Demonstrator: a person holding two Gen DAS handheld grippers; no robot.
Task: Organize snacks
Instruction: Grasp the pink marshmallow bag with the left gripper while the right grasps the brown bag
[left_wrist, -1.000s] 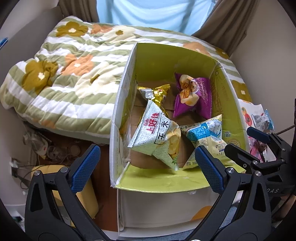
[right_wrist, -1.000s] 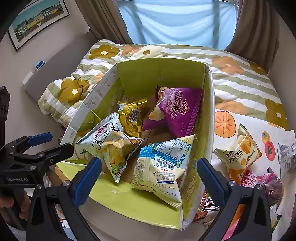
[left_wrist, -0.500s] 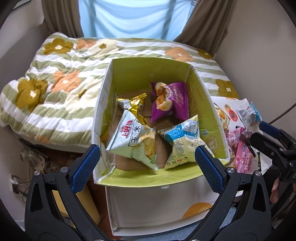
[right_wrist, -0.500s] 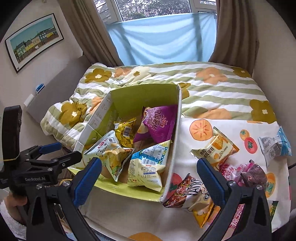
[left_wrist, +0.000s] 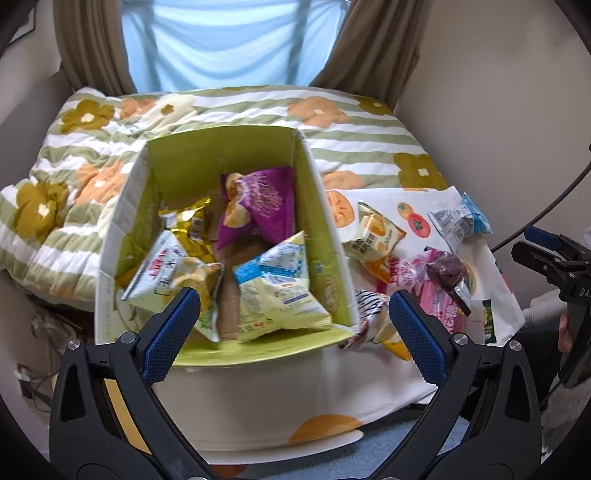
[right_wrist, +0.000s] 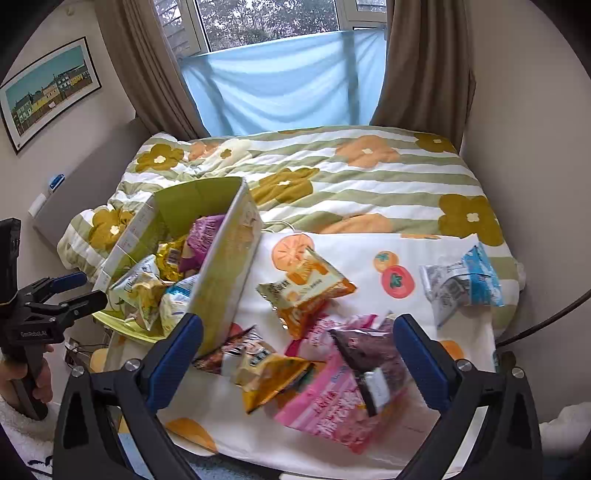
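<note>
The left tongs (left_wrist: 294, 326) hang spread wide and empty above the near edge of the green box (left_wrist: 321, 221), which holds four snack bags on the bed. To their right, the right tongs (right_wrist: 297, 354) gape wide and empty over loose snacks: a pink packet (right_wrist: 332, 410), an orange bag (right_wrist: 306, 288), a blue-grey bag (right_wrist: 461, 284).

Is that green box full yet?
No. The green box holds four snack bags, with bare cardboard floor showing between them.
</note>
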